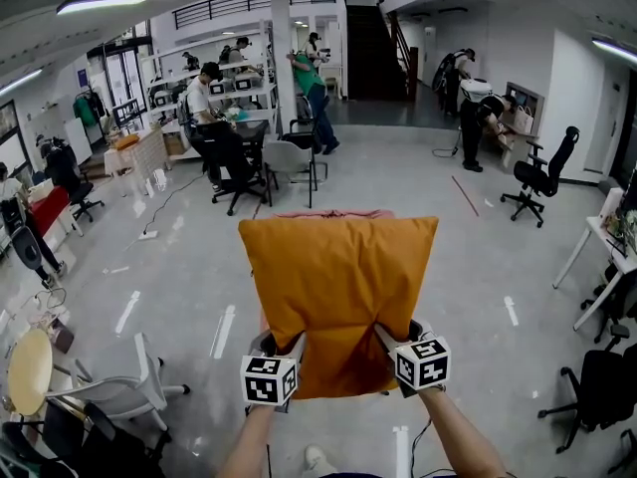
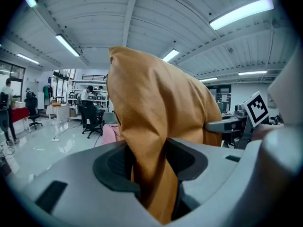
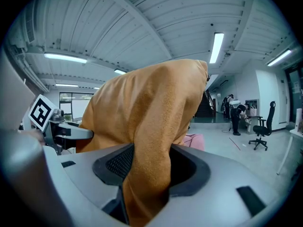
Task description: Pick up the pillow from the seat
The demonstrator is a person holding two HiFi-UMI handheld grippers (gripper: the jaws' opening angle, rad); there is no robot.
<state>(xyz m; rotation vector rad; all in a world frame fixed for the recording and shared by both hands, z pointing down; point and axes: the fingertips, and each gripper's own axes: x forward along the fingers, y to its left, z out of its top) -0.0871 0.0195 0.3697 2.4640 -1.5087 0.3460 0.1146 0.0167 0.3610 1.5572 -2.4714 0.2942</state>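
Orange pillow [image 1: 338, 287] upright before pink seat [image 1: 328, 213], my left gripper [image 1: 296, 347] fingers [image 2: 66, 178] clamped on its lower edge, right gripper [image 1: 386, 337] fingers [image 3: 222, 183] gripping likewise.

open-plan lab office: swivel chairs [image 1: 542, 172], shelved workbenches [image 1: 224, 93], ceiling strip lights [image 1: 100, 3], a staircase [image 1: 373, 48], glossy grey floor [image 1: 398, 177]

Pillow [image 1: 338, 287] — mustard-orange, square, soft-napped fabric — upright above the pink seat [image 1: 333, 213], lower edge bunched at two points.
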